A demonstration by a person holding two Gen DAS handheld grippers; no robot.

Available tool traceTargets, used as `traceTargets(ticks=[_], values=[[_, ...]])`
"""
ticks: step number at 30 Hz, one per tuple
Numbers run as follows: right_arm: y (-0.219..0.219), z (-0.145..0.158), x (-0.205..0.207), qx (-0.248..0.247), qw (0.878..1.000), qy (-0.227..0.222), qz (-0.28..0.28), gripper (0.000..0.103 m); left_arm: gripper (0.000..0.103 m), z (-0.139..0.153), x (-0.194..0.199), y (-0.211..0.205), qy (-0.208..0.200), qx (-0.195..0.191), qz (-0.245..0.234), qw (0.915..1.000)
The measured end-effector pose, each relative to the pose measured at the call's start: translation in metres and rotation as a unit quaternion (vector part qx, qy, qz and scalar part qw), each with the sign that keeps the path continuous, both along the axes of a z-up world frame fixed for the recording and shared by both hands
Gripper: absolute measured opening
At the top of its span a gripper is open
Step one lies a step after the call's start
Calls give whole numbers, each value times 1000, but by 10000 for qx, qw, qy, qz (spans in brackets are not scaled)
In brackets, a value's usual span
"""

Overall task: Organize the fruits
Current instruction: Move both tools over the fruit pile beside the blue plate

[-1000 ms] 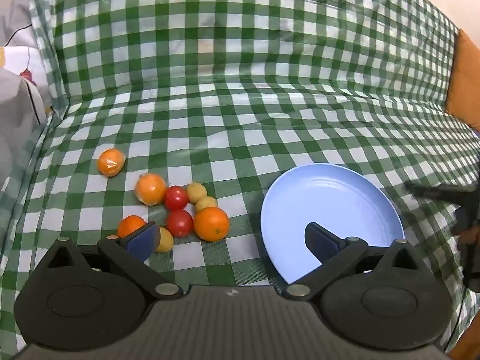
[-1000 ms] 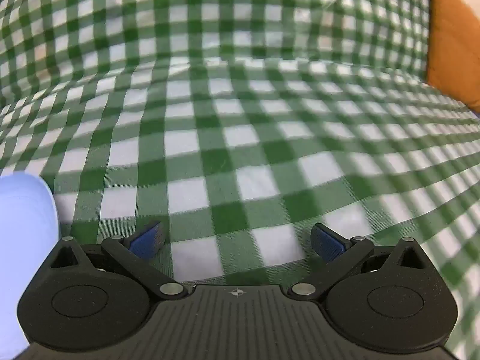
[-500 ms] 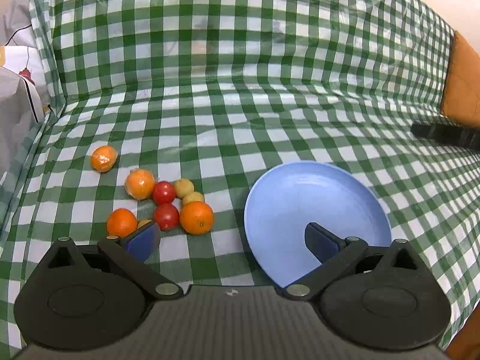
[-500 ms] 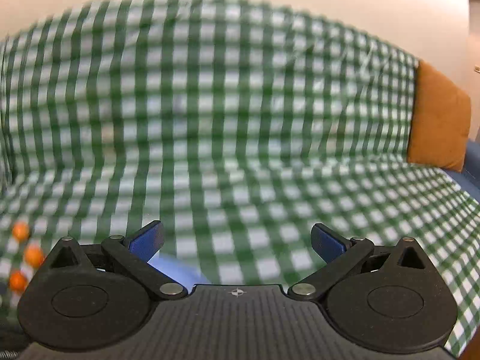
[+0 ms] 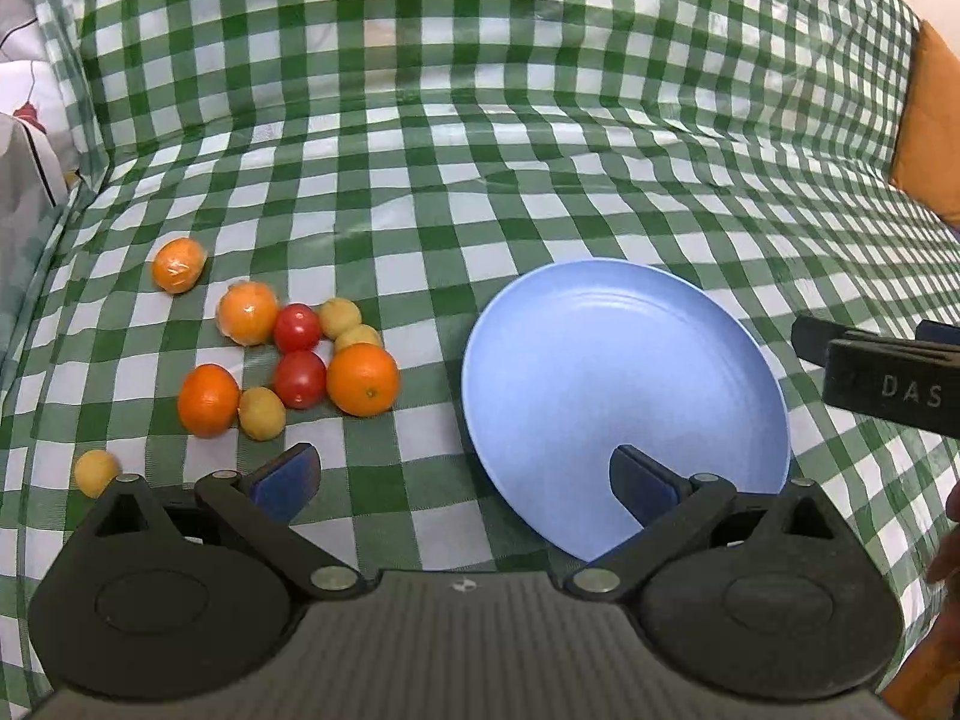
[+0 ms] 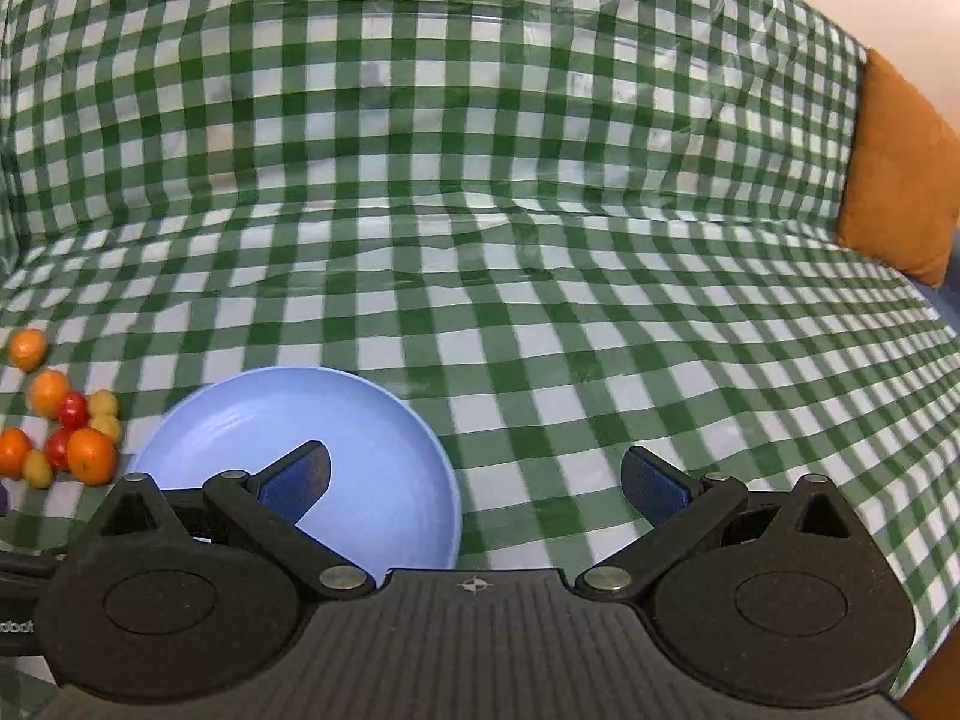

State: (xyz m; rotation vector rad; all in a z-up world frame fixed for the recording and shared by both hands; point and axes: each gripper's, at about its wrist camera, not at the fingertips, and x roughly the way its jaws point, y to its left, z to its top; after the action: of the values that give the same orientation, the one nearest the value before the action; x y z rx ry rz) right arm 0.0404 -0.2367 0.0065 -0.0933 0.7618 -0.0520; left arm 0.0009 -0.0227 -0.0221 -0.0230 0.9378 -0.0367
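A cluster of fruit lies on the green checked cloth at the left: several oranges (image 5: 362,379), two red tomatoes (image 5: 299,378) and several small yellow fruits (image 5: 261,413). One yellow fruit (image 5: 96,471) sits apart at the lower left. An empty blue plate (image 5: 624,384) rests to the right of the cluster. My left gripper (image 5: 462,477) is open above the cloth between fruit and plate, holding nothing. My right gripper (image 6: 474,480) is open too, over the plate's (image 6: 372,456) right edge. The fruit cluster (image 6: 90,455) shows at its far left.
The checked cloth (image 5: 480,180) rises up a backrest behind. An orange cushion (image 6: 900,174) leans at the right. White patterned fabric (image 5: 24,138) lies at the left edge. The right gripper's black body (image 5: 888,378) and a hand's edge show at right.
The left gripper pulled back and rose slightly, revealing one more yellow fruit at lower left. The right gripper swung up and left from the bare cloth, bringing plate and fruit into its view.
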Motion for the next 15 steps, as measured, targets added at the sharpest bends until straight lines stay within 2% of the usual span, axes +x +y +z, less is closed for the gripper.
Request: traceTargets(ticks=[4,9,15], values=[[-6,-9,9,158,9994,296,52,102,103,-5,-1,-4,53,-5,-124,9999],[11,-12,6,-20,9980,613,163,102,103,-11,6,-8,205,117,-118,9997],[19,-9,-5,-44,9962,858,155,102,103,-16,13,-6,260,-21,-74,9996]])
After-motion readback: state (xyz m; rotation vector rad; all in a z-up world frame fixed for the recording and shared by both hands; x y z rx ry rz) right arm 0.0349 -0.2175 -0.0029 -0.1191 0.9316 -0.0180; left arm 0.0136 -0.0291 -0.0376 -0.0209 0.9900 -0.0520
